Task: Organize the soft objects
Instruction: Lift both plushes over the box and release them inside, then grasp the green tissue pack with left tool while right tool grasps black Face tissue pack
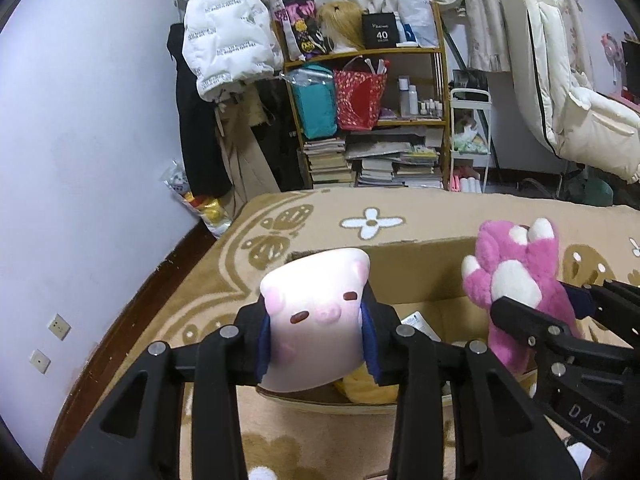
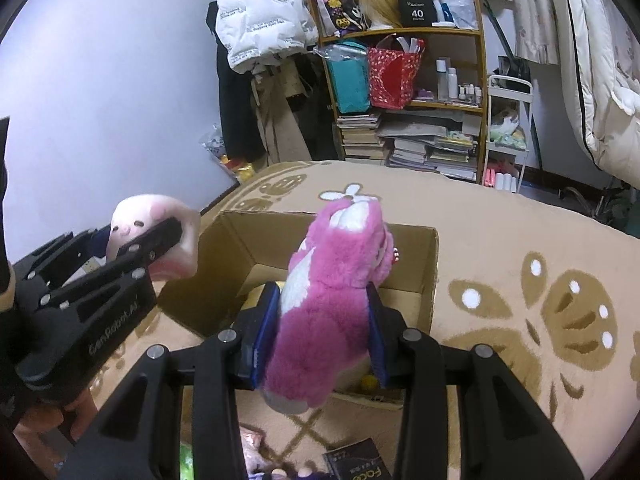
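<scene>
My left gripper (image 1: 316, 332) is shut on a white squishy pig toy (image 1: 316, 312) and holds it above the near left corner of an open cardboard box (image 1: 420, 252). My right gripper (image 2: 324, 328) is shut on a pink and white plush paw (image 2: 332, 280) and holds it over the box (image 2: 428, 264). In the right wrist view the pig toy (image 2: 156, 220) and left gripper (image 2: 132, 248) are at the left, beside the box. In the left wrist view the plush paw (image 1: 516, 276) and right gripper (image 1: 540, 312) are at the right. Something yellow (image 1: 360, 388) lies inside the box.
The box stands on a beige patterned rug (image 2: 520, 240). A wooden shelf (image 1: 368, 120) with bags, bottles and stacked books stands behind, with coats (image 1: 228, 32) at its left. A dark packet (image 2: 356, 464) and small items lie on the rug near me.
</scene>
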Motion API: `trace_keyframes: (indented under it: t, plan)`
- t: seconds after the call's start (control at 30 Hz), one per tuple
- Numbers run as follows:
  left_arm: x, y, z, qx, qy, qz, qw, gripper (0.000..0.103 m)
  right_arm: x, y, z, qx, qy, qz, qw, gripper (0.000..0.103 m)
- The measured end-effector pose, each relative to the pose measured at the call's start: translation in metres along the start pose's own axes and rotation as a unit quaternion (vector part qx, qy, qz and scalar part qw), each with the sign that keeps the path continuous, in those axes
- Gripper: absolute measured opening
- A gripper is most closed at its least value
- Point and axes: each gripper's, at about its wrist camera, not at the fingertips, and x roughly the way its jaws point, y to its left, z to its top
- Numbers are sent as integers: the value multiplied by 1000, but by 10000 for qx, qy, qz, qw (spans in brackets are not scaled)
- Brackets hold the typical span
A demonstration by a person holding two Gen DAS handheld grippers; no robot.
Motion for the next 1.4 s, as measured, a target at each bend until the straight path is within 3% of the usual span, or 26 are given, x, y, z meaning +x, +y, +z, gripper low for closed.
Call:
trace_keyframes:
  t: [0.1, 0.4, 0.47, 0.53, 0.6, 0.7, 0.9, 1.13, 1.4]
  plan:
    - [9, 0, -3, -24, 112, 209, 9997, 39, 8, -4, 0, 36, 54, 10, 10000, 43]
    - [17, 10, -6, -281, 251, 131, 9992, 55, 18, -12, -5, 117, 240, -80, 9996, 48]
    - [13, 12, -6, -236, 178, 292, 9991, 84, 16, -11, -3, 90, 216, -94, 9997, 50]
    - [5, 15, -6, -204, 17, 431, 9989, 94, 13, -12, -2, 135, 207, -66, 9997, 68]
    - [-3, 20, -5, -256, -11, 470, 9986, 94, 9, -14, -3, 224, 154, -50, 9996, 80]
    - [-12, 30, -5, -420, -20, 405, 9983, 103, 5, -15, -4, 260, 123, -90, 9995, 91]
    - [-30, 42, -12, -560, -9, 483, 9973, 103, -10, -22, -4, 501, 45, -87, 9987, 101]
    - [-47, 44, -33, -660, 276, 401, 9966, 103, -29, -30, -14, 816, 100, -28, 9966, 101]
    - [-67, 32, -51, -437, 576, 344, 9968, 103, -44, -27, -36, 847, 429, 62, 9955, 101]
